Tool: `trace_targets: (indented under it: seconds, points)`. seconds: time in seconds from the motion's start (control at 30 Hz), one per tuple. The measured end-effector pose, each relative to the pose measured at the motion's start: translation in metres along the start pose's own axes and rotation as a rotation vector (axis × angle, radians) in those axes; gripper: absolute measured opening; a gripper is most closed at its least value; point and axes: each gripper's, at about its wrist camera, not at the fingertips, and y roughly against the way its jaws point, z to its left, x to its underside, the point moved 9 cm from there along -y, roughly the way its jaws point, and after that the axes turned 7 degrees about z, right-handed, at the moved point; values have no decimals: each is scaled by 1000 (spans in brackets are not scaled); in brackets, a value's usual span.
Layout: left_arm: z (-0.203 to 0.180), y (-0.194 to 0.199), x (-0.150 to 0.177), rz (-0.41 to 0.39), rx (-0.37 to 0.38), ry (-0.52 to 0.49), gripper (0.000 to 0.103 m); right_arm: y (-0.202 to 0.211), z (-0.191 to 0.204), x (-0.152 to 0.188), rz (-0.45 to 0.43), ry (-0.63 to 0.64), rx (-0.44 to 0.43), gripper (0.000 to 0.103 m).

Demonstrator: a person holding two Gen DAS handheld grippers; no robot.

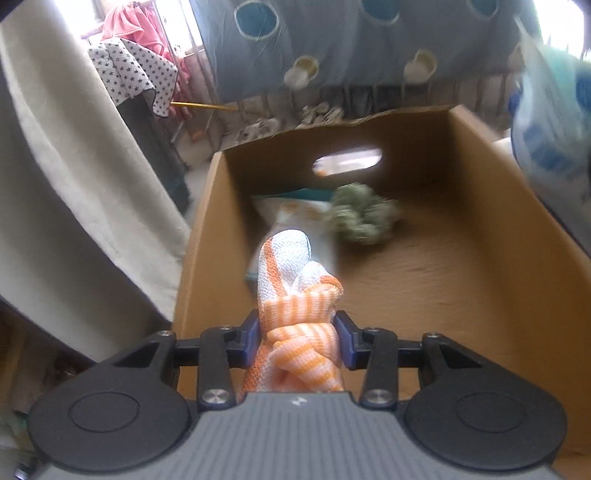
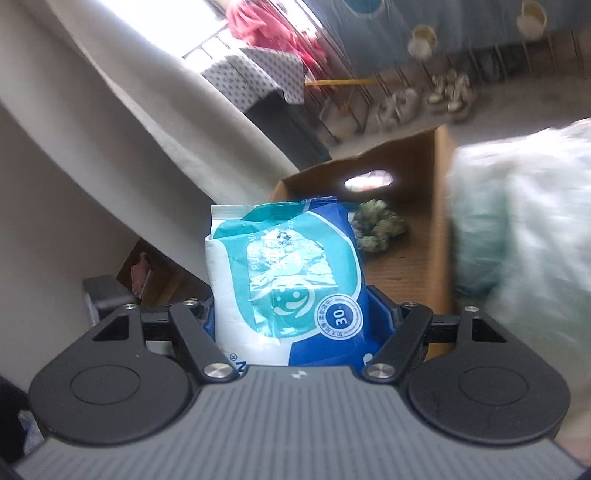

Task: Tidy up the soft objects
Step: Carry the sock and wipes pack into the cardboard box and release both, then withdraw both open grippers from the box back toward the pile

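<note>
My left gripper is shut on an orange-and-white striped cloth and holds it over the near edge of an open cardboard box. Inside the box lie a green fuzzy bundle and a white packet by the far wall. My right gripper is shut on a blue-and-teal wet wipes pack, held upright short of the box. The green bundle shows behind the pack. The wipes pack also shows blurred at the right edge of the left wrist view.
A beige curtain hangs left of the box. A star-patterned cloth and a pink garment hang at the back. A pale teal soft mass sits blurred right of the box. Shoes lie on the floor beyond.
</note>
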Motion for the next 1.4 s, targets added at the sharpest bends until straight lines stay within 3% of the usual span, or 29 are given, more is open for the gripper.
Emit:
trace_targets:
  seconds: [0.07,0.1,0.13,0.2,0.37,0.53,0.63,0.77,0.93,0.97,1.0,1.07,1.1,1.2,1.3,1.37,1.4]
  points:
    - [6,-18,-11,14,-55,-7,45,-33,5,-11,16,-10,32,73]
    - [7,-25,-13,16,-59,-26,53,-48,6,-16,25,-4,55,73]
    - [7,-33,-14,37,-67,-35,67,-64,8,-20,35,6,73,73]
    - [8,-39,-13,64,-50,-2,68,-92,7,-23,59,-14,107,73]
    - [13,-30,-12,44,-46,18,58,-142,-23,-20,105,-125,172,73]
    - [20,7,-5,-21,0,62,58,-187,-36,-20,132,-83,316,74]
    - [23,19,-6,-44,41,84,60,-194,-50,-5,193,-145,342,76]
    - [19,32,0,-52,84,98,62,-191,-49,-6,162,-112,339,81]
    - [-8,28,14,13,210,51,63,-174,-51,-12,155,-155,285,81]
    - [-12,26,15,22,223,48,63,-171,-53,-14,159,-178,285,84]
    - [-15,25,15,23,227,47,63,-169,-54,-15,161,-188,292,94]
    - [-20,23,13,15,217,40,63,-162,-53,-20,138,-160,287,96]
    - [-22,22,12,15,223,38,63,-157,-54,-21,127,-151,294,93]
    - [-35,8,15,97,266,-6,63,-158,-61,-19,170,-168,306,60]
    - [-41,-11,19,156,284,4,62,-159,-63,-16,173,-186,290,49]
    - [-44,-23,16,164,314,9,41,-160,-62,-16,164,-167,297,47]
    - [-42,-30,15,172,288,11,24,-161,-63,-16,168,-165,298,46]
